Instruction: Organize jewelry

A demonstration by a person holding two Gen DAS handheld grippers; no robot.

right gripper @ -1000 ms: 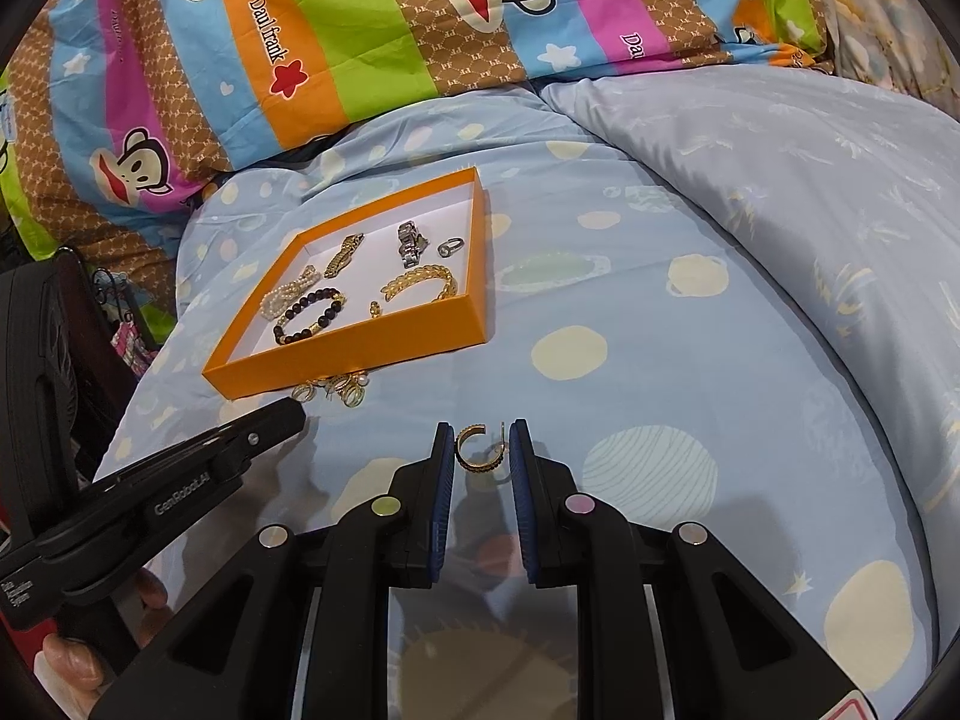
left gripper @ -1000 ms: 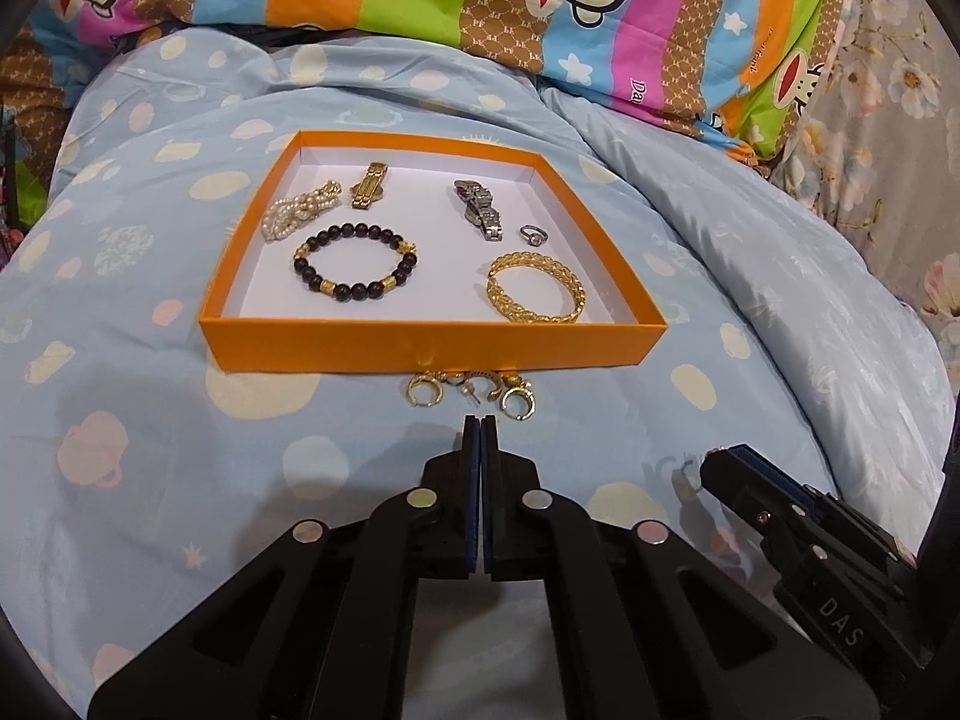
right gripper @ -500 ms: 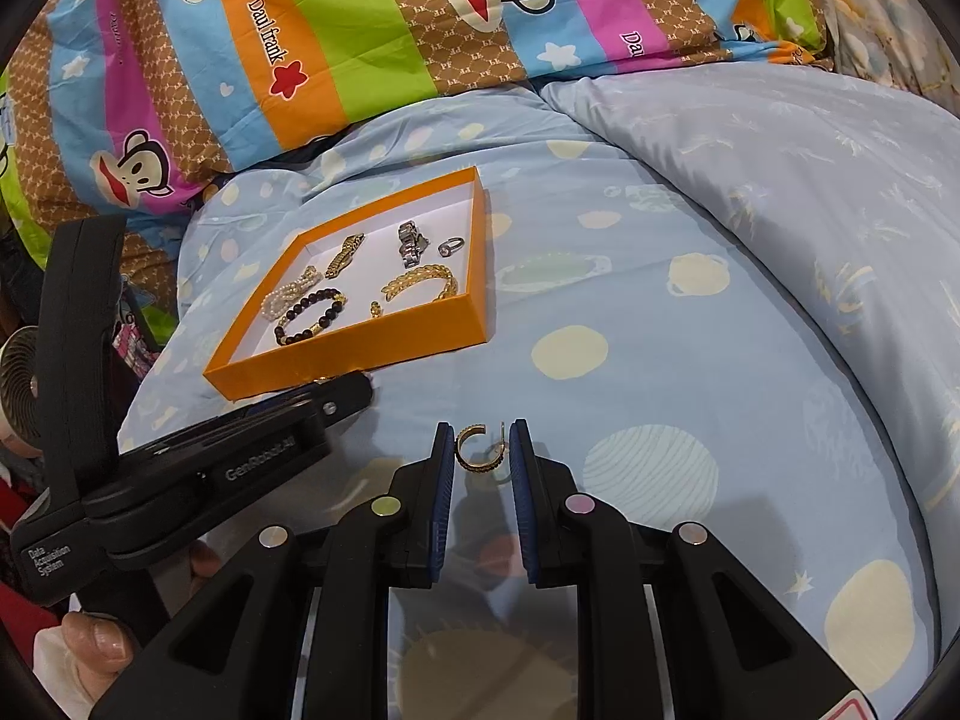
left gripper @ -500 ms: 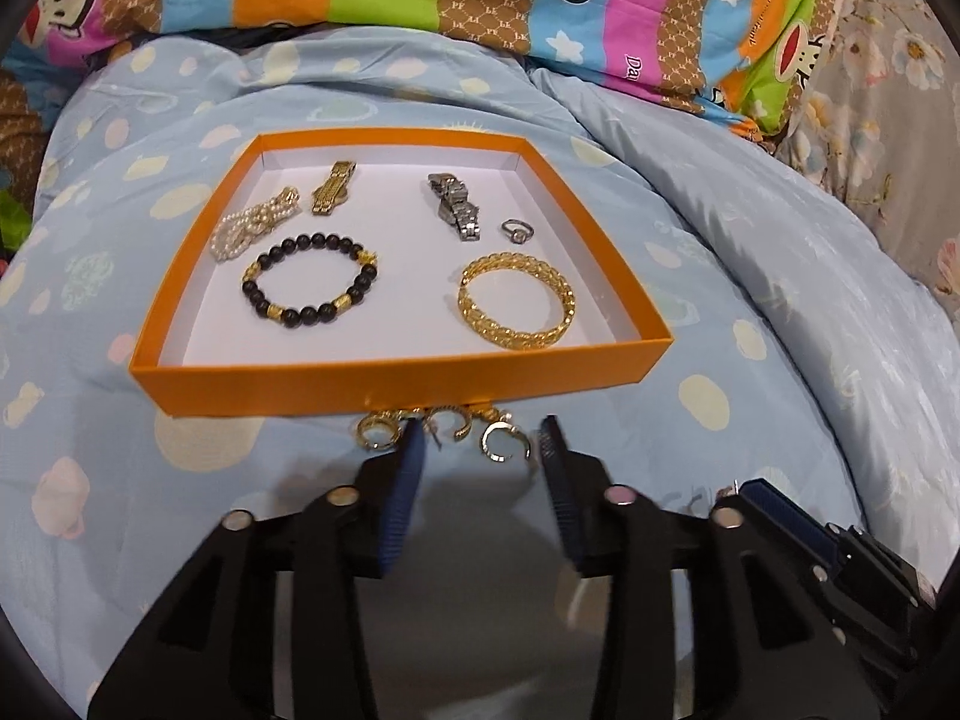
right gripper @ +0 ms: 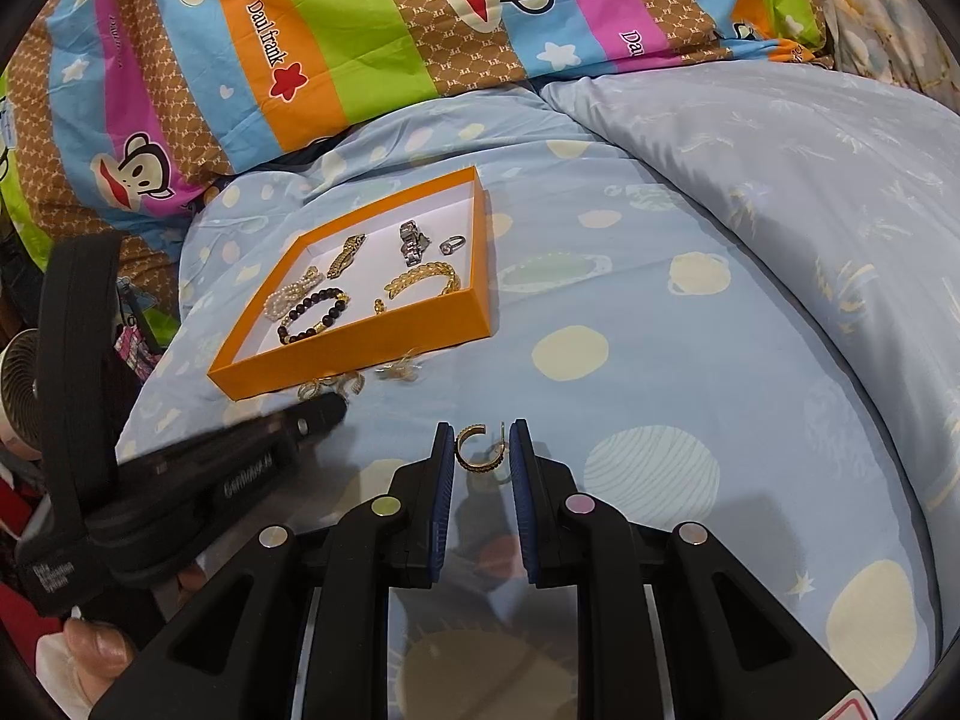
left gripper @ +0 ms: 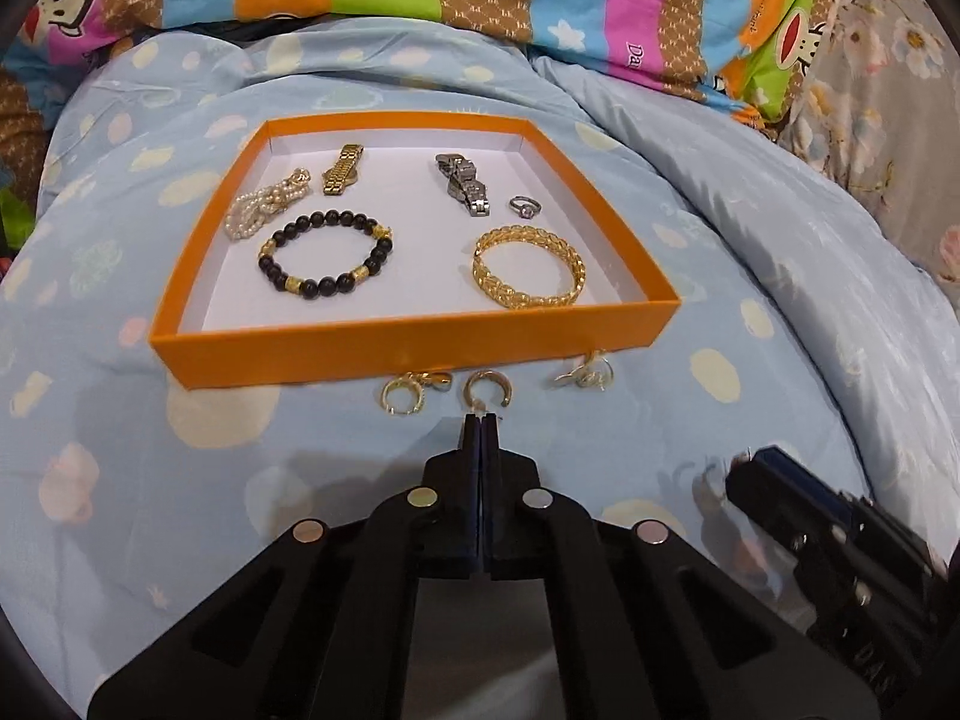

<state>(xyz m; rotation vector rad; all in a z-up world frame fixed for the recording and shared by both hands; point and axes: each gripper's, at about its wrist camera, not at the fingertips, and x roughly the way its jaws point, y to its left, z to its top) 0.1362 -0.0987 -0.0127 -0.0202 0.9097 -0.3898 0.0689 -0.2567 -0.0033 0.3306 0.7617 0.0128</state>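
Note:
An orange tray (left gripper: 414, 345) (right gripper: 360, 354) lies on the blue bedspread. It holds a black bead bracelet (left gripper: 324, 260), a gold bangle (left gripper: 528, 273), a pearl bracelet (left gripper: 264, 209), a gold watch (left gripper: 342, 169), a silver watch (left gripper: 463, 183) and a ring (left gripper: 525, 206). Gold hoop earrings (left gripper: 487, 387) lie on the bedspread just in front of the tray. My left gripper (left gripper: 482, 420) is shut, its tips touching the post of the middle hoop. My right gripper (right gripper: 480, 450) is shut on a gold hoop earring (right gripper: 479, 454) and holds it above the bedspread.
Striped cartoon-monkey pillows (right gripper: 360, 30) lie behind the tray. A raised fold of blue duvet (right gripper: 780, 180) runs along the right. The right gripper shows at the lower right of the left wrist view (left gripper: 840, 546). A small fan (right gripper: 24, 378) stands off the bed's left edge.
My left gripper opened near the earrings in front of the tray, then shut again at the middle hoop. One earring now lies further right. My right gripper has kept still with its hoop.

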